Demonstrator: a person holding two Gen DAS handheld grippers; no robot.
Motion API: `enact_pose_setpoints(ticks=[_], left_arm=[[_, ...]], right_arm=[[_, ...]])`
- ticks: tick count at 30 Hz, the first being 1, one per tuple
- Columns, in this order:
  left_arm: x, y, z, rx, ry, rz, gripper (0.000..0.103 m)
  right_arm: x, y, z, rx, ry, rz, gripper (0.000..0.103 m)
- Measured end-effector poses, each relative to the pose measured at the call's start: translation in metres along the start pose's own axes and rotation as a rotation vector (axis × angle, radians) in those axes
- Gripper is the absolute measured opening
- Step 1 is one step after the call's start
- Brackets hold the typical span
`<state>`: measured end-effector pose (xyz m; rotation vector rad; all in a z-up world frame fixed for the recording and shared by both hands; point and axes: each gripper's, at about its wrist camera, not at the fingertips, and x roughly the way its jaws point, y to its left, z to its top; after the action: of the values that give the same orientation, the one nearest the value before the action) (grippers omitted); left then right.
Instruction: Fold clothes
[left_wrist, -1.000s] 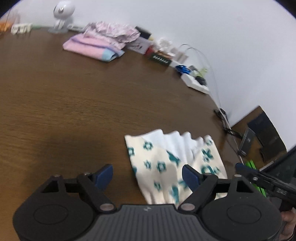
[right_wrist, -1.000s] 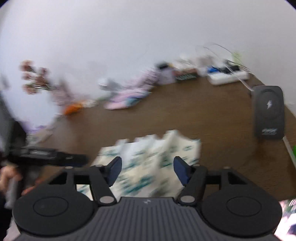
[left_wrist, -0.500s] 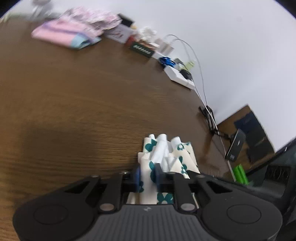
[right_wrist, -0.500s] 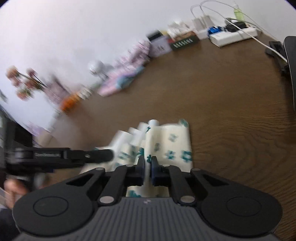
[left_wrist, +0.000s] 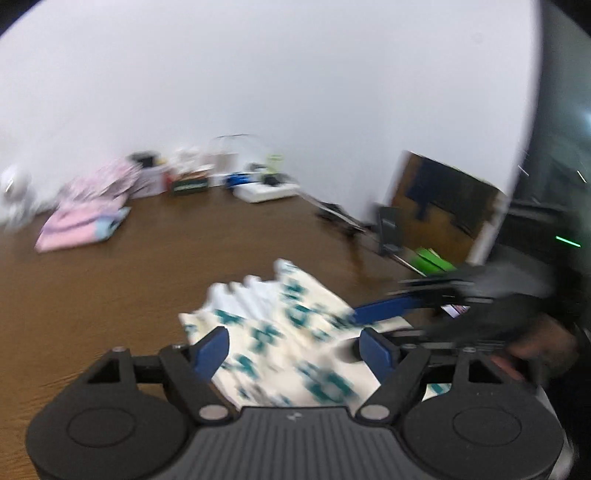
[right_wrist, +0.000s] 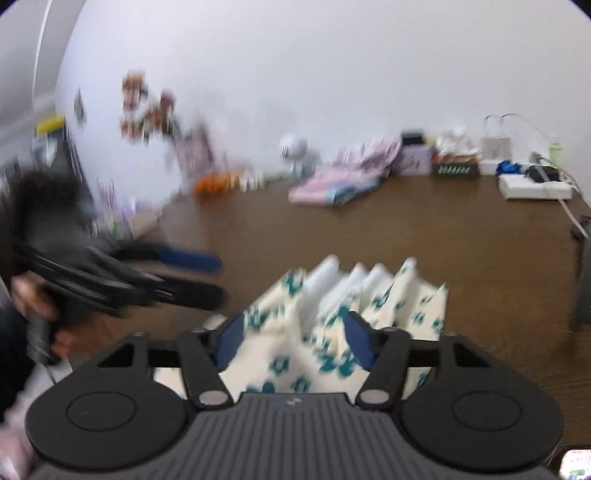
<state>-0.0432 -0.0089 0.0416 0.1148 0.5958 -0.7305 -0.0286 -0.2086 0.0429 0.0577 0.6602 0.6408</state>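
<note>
A cream cloth with teal flower prints (left_wrist: 280, 332) lies folded and rumpled on the brown table (left_wrist: 110, 295). My left gripper (left_wrist: 295, 349) hangs open just above its near part, blue pads spread apart and nothing between them. My right gripper (right_wrist: 297, 341) is likewise open over the same cloth (right_wrist: 332, 321). Each view shows the other gripper at the side: the right gripper (left_wrist: 424, 299) in the left wrist view and the left gripper (right_wrist: 177, 273) in the right wrist view. Both views are motion-blurred.
A folded pink and blue stack (right_wrist: 332, 188) with patterned fabric behind it lies at the table's far side. Boxes, a white power strip (right_wrist: 532, 186) and cables line the wall. A dark phone stand (left_wrist: 389, 229) and a green item (left_wrist: 432, 258) sit near the right edge.
Half a second ago both grippers were shut on the cloth; now both are open and pulled back from it. The cloth has dropped back onto the table.
</note>
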Motion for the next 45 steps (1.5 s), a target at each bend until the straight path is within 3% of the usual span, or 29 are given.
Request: enact_pose_setpoints(ticks=[3,6,10,16,18,21,24,27,29,31,33,34,37,38,40,42,45], left_arm=[[-0.019,-0.031,-0.017,0.152,0.018,-0.008,0.081],[-0.024,-0.067,-0.039,0.311,0.079,0.113,0.082],[-0.032,-0.109,-0.077,0.601,0.121,0.098,0.083],[-0.015,-0.149,-0.146,1.069,0.074,0.195,0.084],[-0.002,-0.152,-0.164,1.194,0.071,0.266,0.084],[0.008,-0.151,-0.176,1.297,0.043,0.292,0.084],[0.006,-0.148,-0.169,1.248,0.023,0.243,0.083],[0.005,-0.141,-0.16,1.186,0.051,0.193,0.068],[0.005,-0.136,-0.157,1.158,0.059,0.163,0.061],[0.005,-0.13,-0.15,1.12,0.062,0.132,0.06],[0.003,-0.121,-0.136,1.037,0.07,0.081,0.057],[0.002,-0.115,-0.128,0.982,0.076,0.049,0.056],[0.002,-0.097,-0.106,0.822,0.093,-0.052,0.056],[0.002,-0.091,-0.1,0.779,0.1,-0.084,0.056],[0.004,-0.081,-0.089,0.711,0.117,-0.134,0.055],[0.007,-0.072,-0.077,0.644,0.135,-0.177,0.054],[0.002,-0.064,-0.068,0.548,0.153,-0.228,0.054]], right_arm=[[0.011,0.001,-0.007,-0.001,0.05,0.001,0.048],[0.01,0.002,-0.013,-0.006,0.056,0.01,0.048],[0.01,0.002,-0.022,-0.012,0.064,0.021,0.049],[0.001,0.012,-0.033,-0.012,0.083,0.038,0.049],[-0.003,0.016,-0.038,-0.012,0.083,0.041,0.049],[-0.009,0.023,-0.043,-0.013,0.087,0.042,0.049],[-0.016,0.032,-0.048,-0.023,0.116,0.07,0.049],[-0.024,0.041,-0.054,-0.041,0.129,0.098,0.052],[-0.031,0.047,-0.06,-0.067,0.112,0.115,0.064],[-0.049,0.052,-0.067,-0.168,0.058,0.124,0.07],[-0.073,0.057,-0.073,-0.294,-0.012,0.146,0.082],[-0.088,0.057,-0.078,-0.356,-0.056,0.177,0.1],[-0.122,0.055,-0.095,-0.541,-0.14,0.312,0.103],[-0.123,0.056,-0.1,-0.605,-0.127,0.347,0.103],[-0.116,0.059,-0.111,-0.734,-0.092,0.33,0.103],[-0.104,0.06,-0.119,-0.825,-0.09,0.254,0.102],[-0.086,0.056,-0.125,-0.877,-0.114,0.177,0.102]])
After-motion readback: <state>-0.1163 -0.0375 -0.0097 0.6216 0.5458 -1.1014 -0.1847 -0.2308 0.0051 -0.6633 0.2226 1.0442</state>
